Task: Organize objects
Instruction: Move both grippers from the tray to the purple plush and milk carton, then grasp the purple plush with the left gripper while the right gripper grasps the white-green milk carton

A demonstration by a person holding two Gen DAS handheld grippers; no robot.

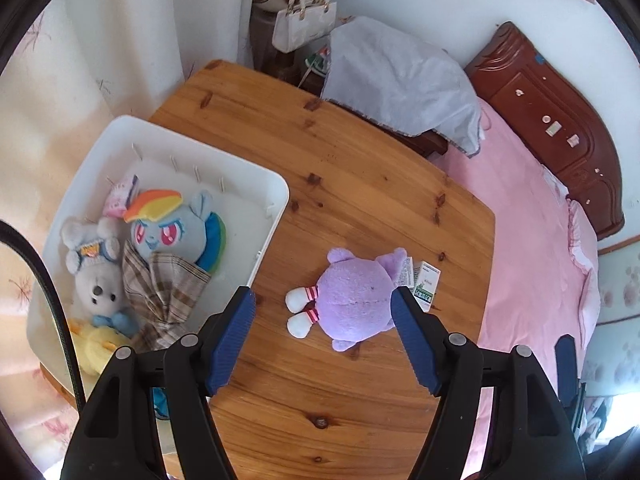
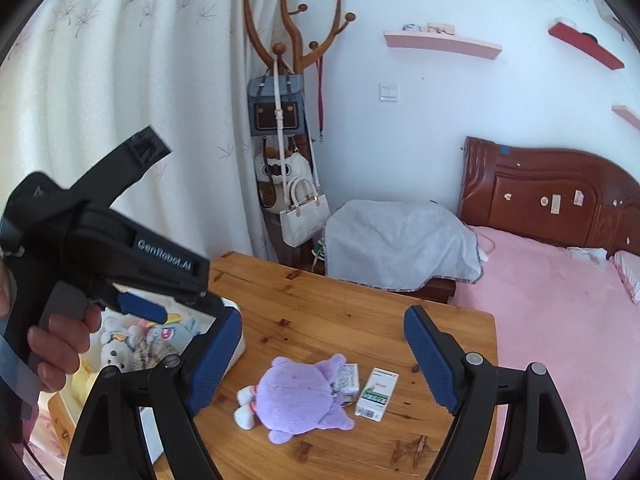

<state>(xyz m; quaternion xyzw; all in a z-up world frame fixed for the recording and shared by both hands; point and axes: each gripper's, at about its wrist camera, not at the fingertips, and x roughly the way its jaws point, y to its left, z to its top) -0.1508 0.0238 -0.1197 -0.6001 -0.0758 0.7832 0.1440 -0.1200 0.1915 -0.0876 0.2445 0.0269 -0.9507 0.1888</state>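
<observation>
The left gripper [image 1: 324,300] hangs with jaws wide and empty over the purple plush [image 1: 354,300], probably bound for the white bin [image 1: 276,216] beside it, while the right gripper [image 2: 320,332] also holds nothing, its jaws wide and opening.

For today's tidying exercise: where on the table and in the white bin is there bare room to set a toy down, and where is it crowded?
Free: the wooden table between the white bin and the grey cloth; the bin's right half. Crowded: the bin's left side around the blue pony plush, and the table edge where the purple plush meets two small boxes.
</observation>
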